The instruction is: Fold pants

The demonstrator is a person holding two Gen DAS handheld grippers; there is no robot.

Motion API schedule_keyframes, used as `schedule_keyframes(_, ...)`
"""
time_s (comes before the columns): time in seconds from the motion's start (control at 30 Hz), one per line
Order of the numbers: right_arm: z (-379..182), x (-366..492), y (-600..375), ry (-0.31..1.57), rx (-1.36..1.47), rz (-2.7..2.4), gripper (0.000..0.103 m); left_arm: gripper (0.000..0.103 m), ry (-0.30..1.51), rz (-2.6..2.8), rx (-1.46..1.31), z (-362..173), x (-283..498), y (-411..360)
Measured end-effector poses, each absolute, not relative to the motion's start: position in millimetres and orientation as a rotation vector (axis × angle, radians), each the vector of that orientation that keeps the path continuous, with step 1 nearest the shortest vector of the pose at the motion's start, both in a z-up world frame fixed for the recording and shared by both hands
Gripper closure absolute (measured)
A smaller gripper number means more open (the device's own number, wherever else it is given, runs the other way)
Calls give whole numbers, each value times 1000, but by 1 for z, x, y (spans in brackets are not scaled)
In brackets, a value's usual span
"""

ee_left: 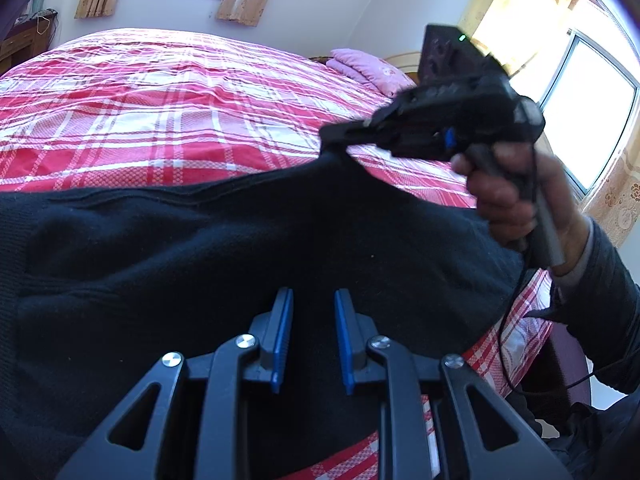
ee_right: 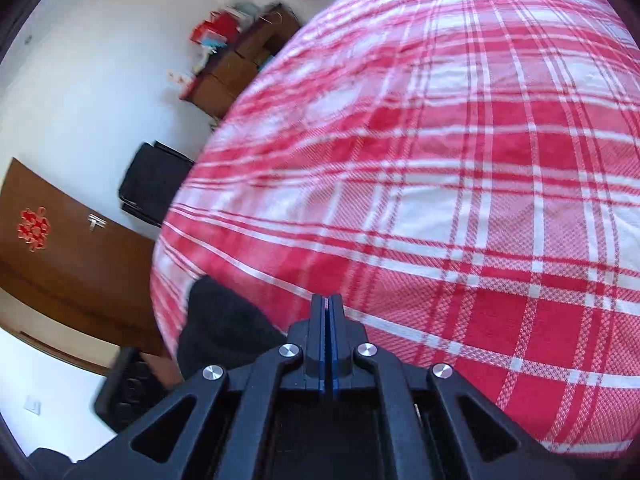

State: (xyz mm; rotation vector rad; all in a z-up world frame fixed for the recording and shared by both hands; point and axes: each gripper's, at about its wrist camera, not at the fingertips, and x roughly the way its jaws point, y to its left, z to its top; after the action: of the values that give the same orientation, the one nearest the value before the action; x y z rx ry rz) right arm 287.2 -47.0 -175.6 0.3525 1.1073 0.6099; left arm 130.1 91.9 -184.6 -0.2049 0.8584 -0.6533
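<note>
Black pants (ee_left: 200,248) lie across the near part of a bed with a red and white plaid cover (ee_left: 160,100). My left gripper (ee_left: 314,320) sits at their near edge, its blue pads a little apart with black cloth filling the gap. A person's hand (ee_left: 508,200) holds my right gripper (ee_left: 334,136), which pinches the far edge of the pants and lifts it into a small peak. In the right wrist view the right gripper (ee_right: 329,304) has its pads pressed together, and the pants (ee_right: 224,328) hang below and to the left over the plaid cover (ee_right: 440,200).
A pink pillow (ee_left: 368,68) lies at the head of the bed. Beyond the bed's left side stand a black chair (ee_right: 156,180), a brown cabinet (ee_right: 232,76) with clutter on top, and a wooden door (ee_right: 60,248). Bright windows (ee_left: 588,112) line the far walls.
</note>
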Motion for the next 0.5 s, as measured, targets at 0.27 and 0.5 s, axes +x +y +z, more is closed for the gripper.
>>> schedule_keyframes(0.27,-192,273,-71,1123,330,566,100,80,852,-634,-218,-178,128,93)
schedule_keyframes(0.5,-162,227,-88,1054,182,566,100,80,826,-666,-120,-168,117,67)
